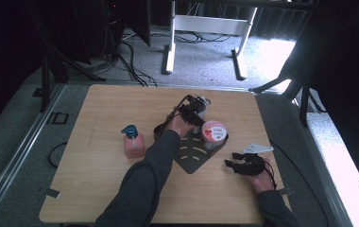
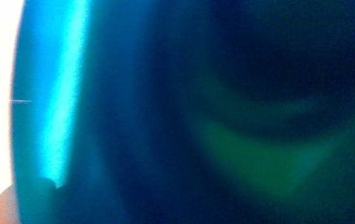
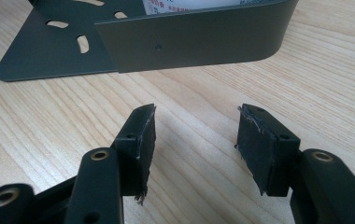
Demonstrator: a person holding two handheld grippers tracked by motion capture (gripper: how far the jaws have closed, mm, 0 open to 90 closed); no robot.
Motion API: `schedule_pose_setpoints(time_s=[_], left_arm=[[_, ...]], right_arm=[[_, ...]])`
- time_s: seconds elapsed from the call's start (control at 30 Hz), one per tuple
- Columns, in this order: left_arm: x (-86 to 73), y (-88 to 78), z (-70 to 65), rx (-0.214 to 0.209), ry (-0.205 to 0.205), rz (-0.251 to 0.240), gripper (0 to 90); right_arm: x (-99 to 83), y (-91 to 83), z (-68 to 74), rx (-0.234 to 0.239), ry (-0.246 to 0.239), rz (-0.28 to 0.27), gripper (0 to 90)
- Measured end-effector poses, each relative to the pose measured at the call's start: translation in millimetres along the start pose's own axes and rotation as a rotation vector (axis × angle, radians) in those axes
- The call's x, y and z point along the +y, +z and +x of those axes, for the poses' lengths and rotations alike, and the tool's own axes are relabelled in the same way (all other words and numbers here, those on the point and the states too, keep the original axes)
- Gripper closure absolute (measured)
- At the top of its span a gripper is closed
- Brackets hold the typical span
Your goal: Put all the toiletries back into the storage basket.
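My left gripper [image 1: 194, 111] is pressed against a grey cylindrical can [image 1: 202, 103] at the far end of a dark metal rack [image 1: 192, 158] in the middle of the table. I cannot make out how its jaws stand. In the left gripper view a blurred blue-green surface [image 2: 175, 121] sits right at the camera and hides the jaws. A tub with a pink lid [image 1: 214, 131] stands in the rack beside the can. My right gripper [image 1: 231, 160] [image 3: 196, 121] rests low on the wood right of the rack, open, with nothing between its pads [image 3: 144, 140]. The rack's curved wall [image 3: 189, 42] is just ahead of it.
A pink soap bottle with a teal pump [image 1: 132, 141] stands on the table left of the rack. A black cable [image 1: 161, 127] loops beside the left hand. Bare wood spreads along the near edge and the left side of the wooden table [image 1: 97, 189].
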State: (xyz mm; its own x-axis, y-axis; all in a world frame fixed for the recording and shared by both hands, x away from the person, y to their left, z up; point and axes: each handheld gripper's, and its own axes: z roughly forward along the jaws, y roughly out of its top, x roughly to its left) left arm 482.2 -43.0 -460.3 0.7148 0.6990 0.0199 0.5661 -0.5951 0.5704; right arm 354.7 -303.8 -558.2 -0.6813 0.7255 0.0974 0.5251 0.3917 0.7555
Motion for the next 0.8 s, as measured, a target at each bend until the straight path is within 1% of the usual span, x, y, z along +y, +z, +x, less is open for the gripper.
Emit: schedule_pose_setpoints(time_s=[0.17,0.27,0.63,0.8], left_arm=[[0.6,-0.1,-0.7,0.003,0.001,-0.012,55.5],[0.6,0.2,-0.3,-0.002,-0.004,-0.015,55.5],[-0.1,4.9,-0.3,-0.015,-0.008,-0.002,55.4],[-0.6,7.6,0.4,-0.022,-0.019,0.003,55.3]], right_arm=[[0.0,0.0,-0.1,0.0,-0.001,0.0,46.4],[0.0,0.0,0.1,0.0,-0.002,0.0,46.4],[0.0,0.0,-0.1,0.0,-0.002,0.0,46.4],[0.1,0.1,-0.1,0.0,-0.001,0.0,46.4]])
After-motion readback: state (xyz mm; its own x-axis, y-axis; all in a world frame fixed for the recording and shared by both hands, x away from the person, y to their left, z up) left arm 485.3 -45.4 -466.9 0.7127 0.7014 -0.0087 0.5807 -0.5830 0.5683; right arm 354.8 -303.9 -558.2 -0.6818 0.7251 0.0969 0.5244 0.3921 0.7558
